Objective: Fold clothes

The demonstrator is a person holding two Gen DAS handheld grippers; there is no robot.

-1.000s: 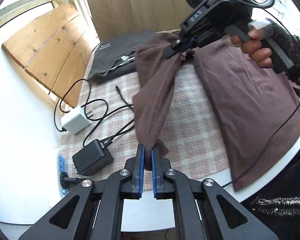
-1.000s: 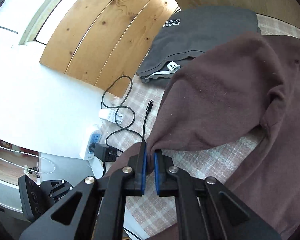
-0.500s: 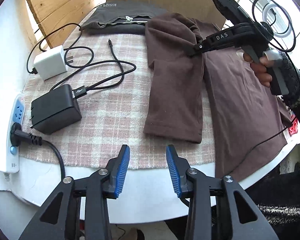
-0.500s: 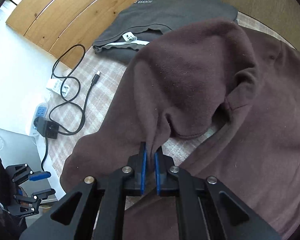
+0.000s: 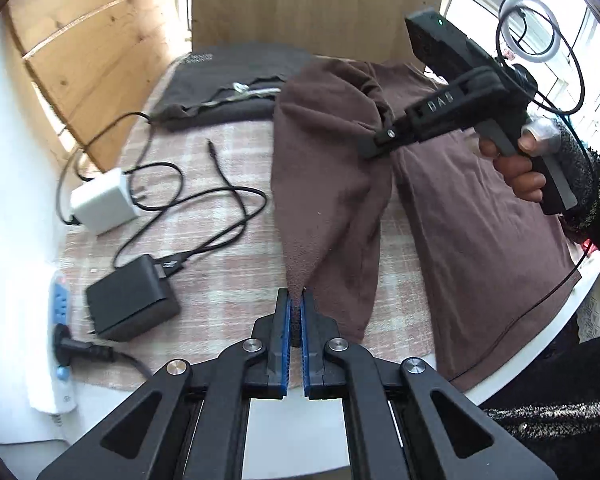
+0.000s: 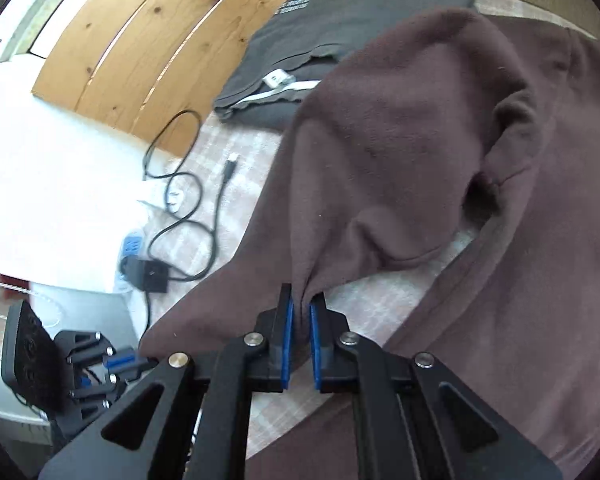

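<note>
A brown fleece garment (image 5: 480, 220) lies across the checked tablecloth (image 5: 220, 280), and its left flap is lifted off the cloth. My left gripper (image 5: 296, 300) is shut on the flap's near corner by the table's front edge. My right gripper (image 5: 370, 148), held by a hand (image 5: 520, 168), pinches the flap's far end. In the right wrist view the brown garment (image 6: 420, 120) bunches into my right gripper (image 6: 300, 308), which is shut on the fabric. The left gripper (image 6: 140, 360) shows small at the lower left there.
A folded dark grey garment (image 5: 228, 80) lies at the table's back. On the left are a white charger (image 5: 100, 200), a black power adapter (image 5: 130, 300), loose cables and a power strip (image 5: 58, 340). Wooden boards (image 5: 100, 60) stand behind. A ring light (image 5: 540, 52) is at the right.
Half a second ago my left gripper was open and the flap lay flat. Now it is shut on the flap's near corner and the flap is raised. The right gripper stays shut on fabric.
</note>
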